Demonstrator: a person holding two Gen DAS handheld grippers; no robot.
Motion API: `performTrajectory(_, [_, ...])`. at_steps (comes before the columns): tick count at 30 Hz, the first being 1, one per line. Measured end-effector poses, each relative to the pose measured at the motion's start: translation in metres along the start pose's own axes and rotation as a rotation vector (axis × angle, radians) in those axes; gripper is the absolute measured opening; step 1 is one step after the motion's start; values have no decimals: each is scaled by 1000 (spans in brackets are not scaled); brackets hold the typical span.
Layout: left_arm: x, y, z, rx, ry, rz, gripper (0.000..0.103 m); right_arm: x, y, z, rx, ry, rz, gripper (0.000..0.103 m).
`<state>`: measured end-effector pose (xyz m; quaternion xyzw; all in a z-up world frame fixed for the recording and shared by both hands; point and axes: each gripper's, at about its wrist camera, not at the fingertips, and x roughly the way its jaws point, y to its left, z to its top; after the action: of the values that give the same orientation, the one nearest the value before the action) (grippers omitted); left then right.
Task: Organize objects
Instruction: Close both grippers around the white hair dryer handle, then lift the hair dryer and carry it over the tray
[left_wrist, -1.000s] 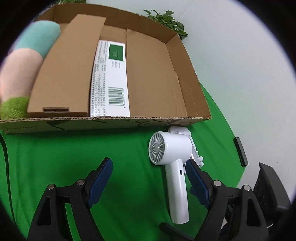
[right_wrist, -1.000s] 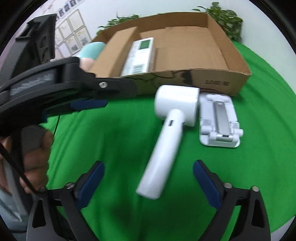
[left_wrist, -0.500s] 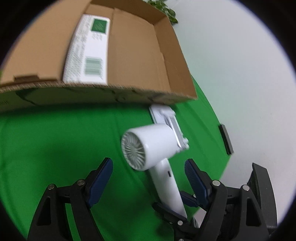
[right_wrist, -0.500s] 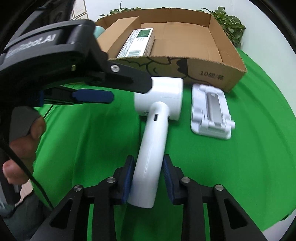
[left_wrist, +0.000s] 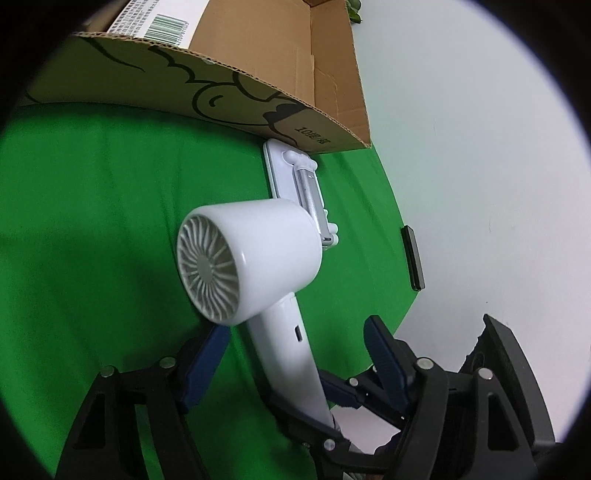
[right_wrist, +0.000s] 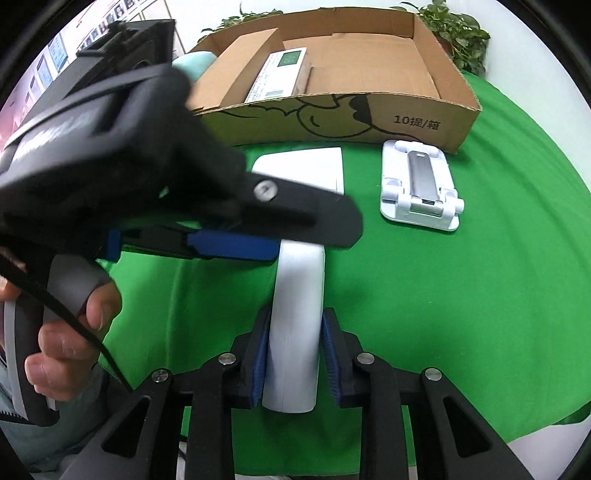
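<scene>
Right wrist view: the right gripper (right_wrist: 293, 363) is squeezing its two blue pads against the handle of a white hair dryer (right_wrist: 295, 332), low in the frame at 6 o'clock.
Hair dryer: its round head is pointing away toward the cardboard box (right_wrist: 417, 122) at 12 o'clock, with part of the head hidden behind the other tool; whether it is resting on the green cloth (right_wrist: 443, 314) or lifted off it cannot be told.
Left gripper: in its own view the left gripper (left_wrist: 295, 362) is standing wide, one pad on each side of the dryer's handle and not touching it.
Left wrist view: the dryer's grille end (left_wrist: 210, 266) is facing the camera at centre, its handle running down to 6 o'clock.
Phone stand: a white folding stand (right_wrist: 421, 188) is lying flat on the cloth at 1 o'clock, just in front of the box wall.
Box: open-topped, a white and green carton (right_wrist: 280, 74) is lying inside.
Likely step: carrying the dryer to the box.
Risk: the grip is sitting near the handle's end, so the heavy head may be tipping the dryer in the pads.
Risk: the two tools are crowding each other and could be knocking together, or the head could be catching the box's front wall.
</scene>
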<state>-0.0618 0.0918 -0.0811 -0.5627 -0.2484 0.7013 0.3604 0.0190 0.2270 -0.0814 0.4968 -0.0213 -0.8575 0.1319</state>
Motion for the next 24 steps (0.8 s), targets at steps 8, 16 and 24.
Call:
performTrajectory(8, [-4,5,-2,-22,-21,44,36,-8,12,-7,-46,2,-14,26])
performTrajectory(16, [-25,-6,-2,22,-68,71,33,-20,27,-8,-90,-37,-54,26])
performTrajectory(24, [-66,-46,8,136,-174,93,33,-55,38,1,-132,-188,-83,26])
